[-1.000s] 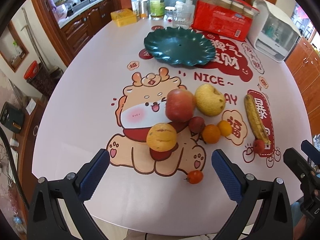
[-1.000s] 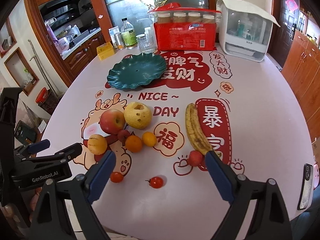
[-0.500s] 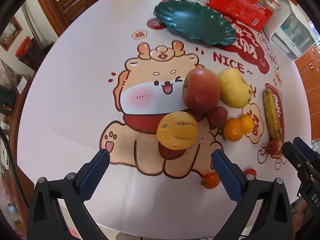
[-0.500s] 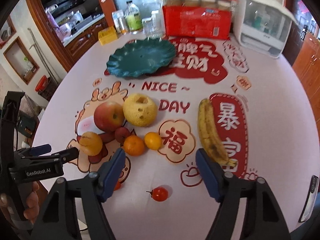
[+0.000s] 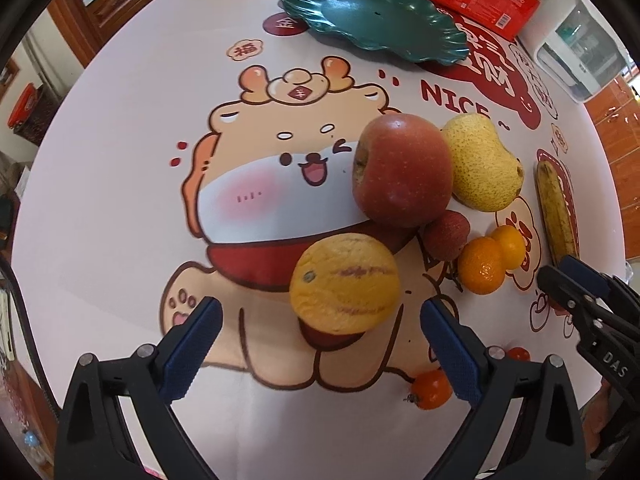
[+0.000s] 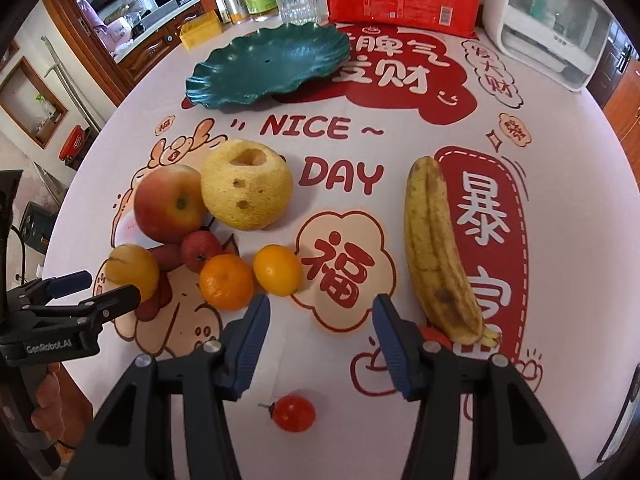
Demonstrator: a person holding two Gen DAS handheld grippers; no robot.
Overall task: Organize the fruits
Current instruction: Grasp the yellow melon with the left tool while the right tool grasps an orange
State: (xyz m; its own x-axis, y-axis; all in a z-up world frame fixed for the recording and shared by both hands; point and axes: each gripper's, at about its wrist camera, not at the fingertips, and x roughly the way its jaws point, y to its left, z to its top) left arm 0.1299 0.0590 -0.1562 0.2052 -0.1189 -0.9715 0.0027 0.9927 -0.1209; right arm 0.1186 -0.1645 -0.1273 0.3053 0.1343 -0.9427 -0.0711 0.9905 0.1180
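Left gripper hangs with its jaws spread wide, empty, lined up on the yellow striped melon sitting centre frame, just below the red apple and touching nothing but the cloth. That melon looks firm and fairly weighty, its skin smooth, so it could roll; best taken across its widest middle, pads square on each flank. Right gripper is parted too, holding nothing, low over the bare cloth between the two oranges and the spotted banana, which looks soft and bruisable. A cherry tomato lies low centre, fragile. The green scalloped plate, upper middle, is empty. Everything rests on a glossy printed tablecloth, probably slick; wooden kitchen cabinets fill the upper left.
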